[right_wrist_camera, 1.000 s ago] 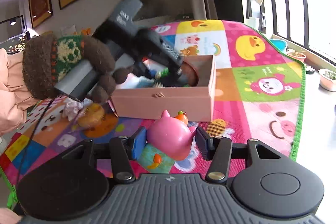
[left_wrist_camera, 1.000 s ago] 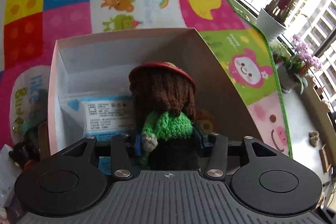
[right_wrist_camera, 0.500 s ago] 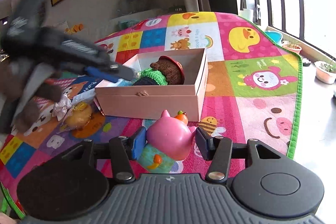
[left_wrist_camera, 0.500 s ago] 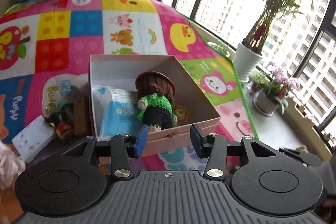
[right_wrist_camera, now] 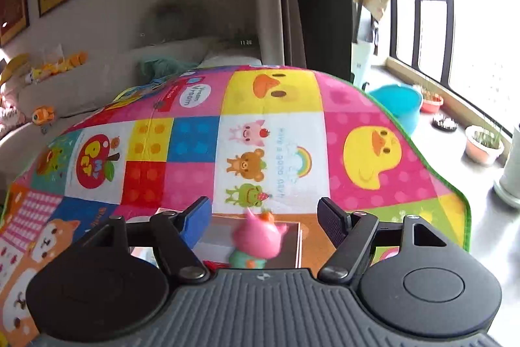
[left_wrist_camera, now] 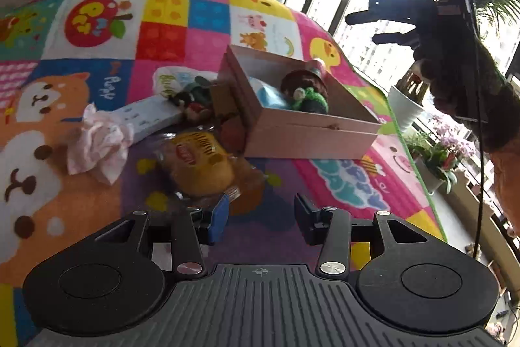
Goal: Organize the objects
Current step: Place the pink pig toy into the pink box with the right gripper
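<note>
Pink pig toy (right_wrist_camera: 258, 238): blurred, below and between the spread jaws of the right gripper (right_wrist_camera: 265, 217), touching neither pad; jaws just opened, toy apparently dropping toward the pink cardboard box (right_wrist_camera: 297, 244) underneath. Release over the open top judged deliberate, the box serving as the collecting container.

Pink cardboard box (left_wrist_camera: 305, 132), from the left wrist view: lidless, resting on the patchwork play mat (left_wrist_camera: 97, 60); already holding a crocheted doll (left_wrist_camera: 307, 91) in green top and red hat, lying against a blue-and-white packet (left_wrist_camera: 268, 95).

Left gripper (left_wrist_camera: 261, 215): jaws apart, nothing between them, hanging low over the mat and pointed toward the packaged bun (left_wrist_camera: 201, 165) just ahead, judged the likely next pickup.

Still loose on the mat: crumpled tissue (left_wrist_camera: 97, 145), white power strip (left_wrist_camera: 146, 116), small dark toys (left_wrist_camera: 195, 100) beside the box's left wall.

Right gripper also visible from the left view, raised above the box against the window (left_wrist_camera: 393, 21).
</note>
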The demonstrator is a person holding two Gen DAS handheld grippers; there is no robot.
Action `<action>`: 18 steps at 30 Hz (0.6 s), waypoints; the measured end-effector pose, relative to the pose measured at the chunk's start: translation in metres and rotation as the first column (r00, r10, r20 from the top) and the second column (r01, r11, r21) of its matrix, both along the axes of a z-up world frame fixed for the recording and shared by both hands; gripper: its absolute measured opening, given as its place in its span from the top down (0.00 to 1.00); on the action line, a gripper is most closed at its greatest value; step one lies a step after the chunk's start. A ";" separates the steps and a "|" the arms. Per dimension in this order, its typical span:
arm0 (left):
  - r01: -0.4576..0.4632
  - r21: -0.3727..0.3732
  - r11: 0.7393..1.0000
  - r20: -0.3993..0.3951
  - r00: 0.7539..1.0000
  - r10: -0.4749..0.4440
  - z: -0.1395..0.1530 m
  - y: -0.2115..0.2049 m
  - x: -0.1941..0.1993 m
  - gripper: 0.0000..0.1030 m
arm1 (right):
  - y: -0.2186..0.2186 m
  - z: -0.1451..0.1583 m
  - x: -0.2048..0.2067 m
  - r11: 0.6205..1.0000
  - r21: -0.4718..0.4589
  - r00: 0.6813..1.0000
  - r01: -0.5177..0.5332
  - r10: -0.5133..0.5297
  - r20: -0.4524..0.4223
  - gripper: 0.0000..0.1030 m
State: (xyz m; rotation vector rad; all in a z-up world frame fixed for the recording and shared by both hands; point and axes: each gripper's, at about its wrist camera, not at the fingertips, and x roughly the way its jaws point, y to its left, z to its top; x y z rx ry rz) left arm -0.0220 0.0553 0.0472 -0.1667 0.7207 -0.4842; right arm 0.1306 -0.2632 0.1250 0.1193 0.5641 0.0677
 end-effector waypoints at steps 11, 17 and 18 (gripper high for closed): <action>-0.086 -0.064 0.994 0.024 0.996 0.088 -0.005 0.022 0.002 0.53 | 0.073 -0.116 -0.137 0.991 -0.048 0.991 -0.125 0.122 -0.061 0.14; -0.210 -0.119 0.970 -0.050 0.977 0.206 -0.004 0.029 0.028 0.53 | 0.083 -0.137 -0.164 0.996 -0.024 0.997 -0.082 0.081 -0.010 0.12; -0.231 -0.118 0.966 -0.060 0.972 0.226 -0.006 0.029 0.032 0.53 | 0.081 -0.135 -0.168 0.997 -0.017 0.997 -0.078 0.078 0.019 0.10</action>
